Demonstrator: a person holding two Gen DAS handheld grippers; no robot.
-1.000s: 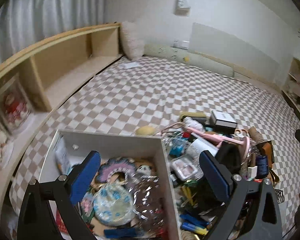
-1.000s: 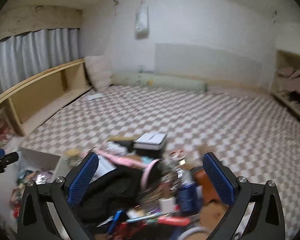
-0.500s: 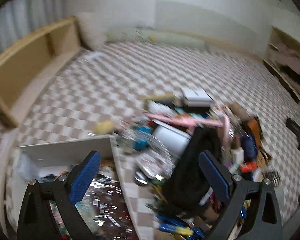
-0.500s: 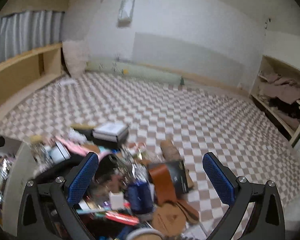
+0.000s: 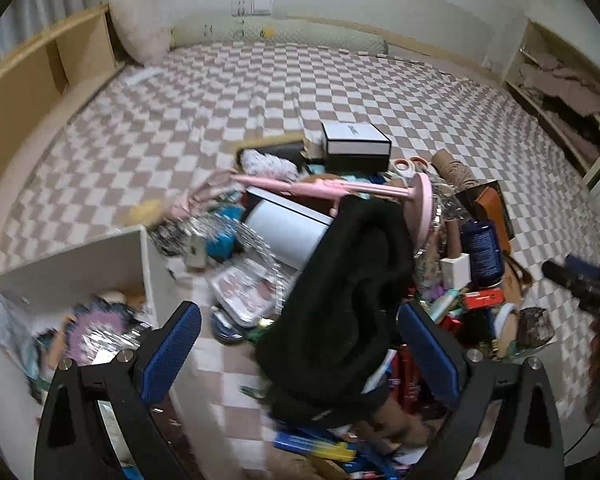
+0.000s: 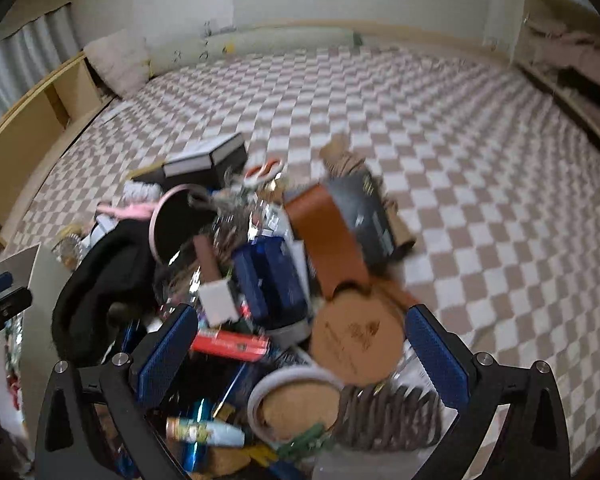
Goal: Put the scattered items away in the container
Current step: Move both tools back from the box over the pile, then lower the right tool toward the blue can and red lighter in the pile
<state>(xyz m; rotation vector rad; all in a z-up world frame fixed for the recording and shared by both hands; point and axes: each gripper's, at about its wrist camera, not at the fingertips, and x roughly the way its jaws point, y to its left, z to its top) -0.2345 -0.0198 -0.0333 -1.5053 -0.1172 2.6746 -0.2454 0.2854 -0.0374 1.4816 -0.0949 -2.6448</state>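
A heap of scattered items lies on the checkered mat. My left gripper [image 5: 300, 354] is open and empty above a black cloth [image 5: 352, 288], with a white box container [image 5: 80, 264] holding several items at its left. My right gripper [image 6: 302, 354] is open and empty above a round cork disc [image 6: 356, 340], a red packet [image 6: 230, 345] and a blue bottle [image 6: 268, 276]. The heap also holds a pink stand [image 5: 380, 194], a black and white box [image 5: 356, 144] and an orange leather wallet [image 6: 328, 236].
A checkered mat [image 5: 220, 92] covers the floor. Wooden shelving [image 5: 28, 80] runs along the left, and a shelf with clothes [image 5: 560, 92] stands at the right. A pillow [image 5: 140, 28] and a long bolster [image 5: 284, 34] lie by the far wall.
My left gripper has swung right, from over the white box to over the black cloth. My right gripper has tilted down and moved closer over the heap. Both stay open.
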